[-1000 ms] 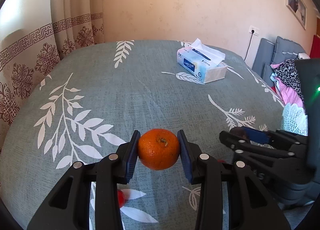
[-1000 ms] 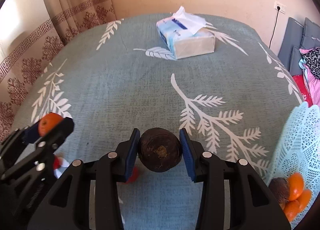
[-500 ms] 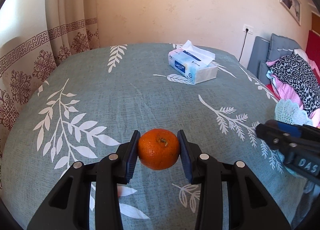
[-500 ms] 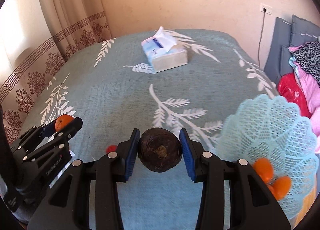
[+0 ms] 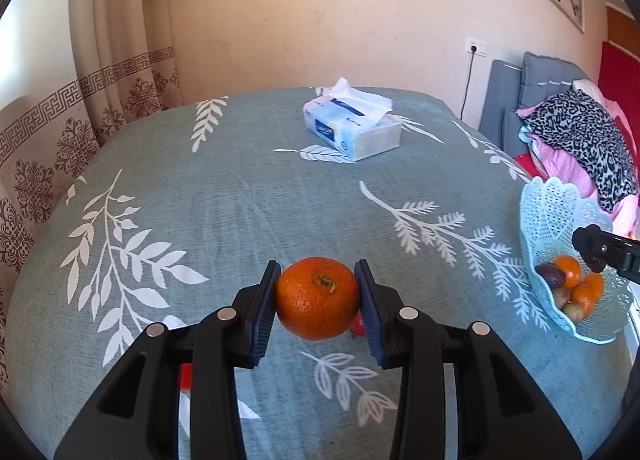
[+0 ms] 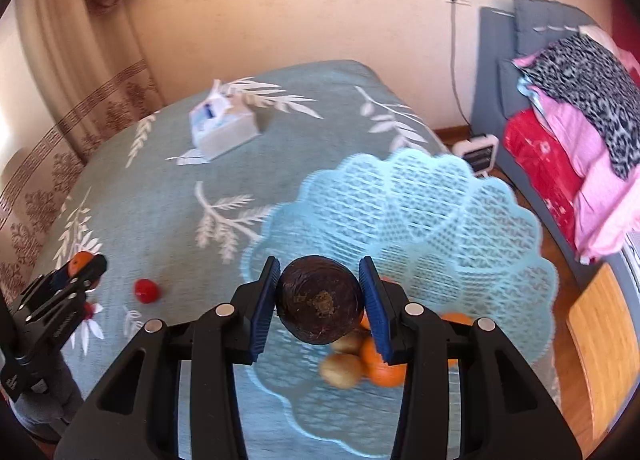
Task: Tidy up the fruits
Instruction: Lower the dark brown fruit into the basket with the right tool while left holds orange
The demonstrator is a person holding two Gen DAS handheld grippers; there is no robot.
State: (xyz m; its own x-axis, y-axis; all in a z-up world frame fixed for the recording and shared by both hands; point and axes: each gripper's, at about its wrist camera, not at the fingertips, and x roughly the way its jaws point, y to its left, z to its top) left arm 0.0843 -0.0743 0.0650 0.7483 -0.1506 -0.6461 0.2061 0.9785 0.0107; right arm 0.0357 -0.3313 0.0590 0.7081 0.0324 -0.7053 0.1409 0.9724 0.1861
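Above the pale blue lace fruit basket, the right tongs grasp a dark brown round fruit; left tongs grip a mandarin over the desk.

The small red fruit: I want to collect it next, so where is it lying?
In the right wrist view the small red fruit lies on the leaf-print cloth at lower left, between the left hand-held gripper and the blue basket.

The right wrist view is smearing the tissue box and the lace basket rim; the dark fruit is covering part of the oranges below; a red fruit, perhaps a tomato, is hiding behind the left gripper.
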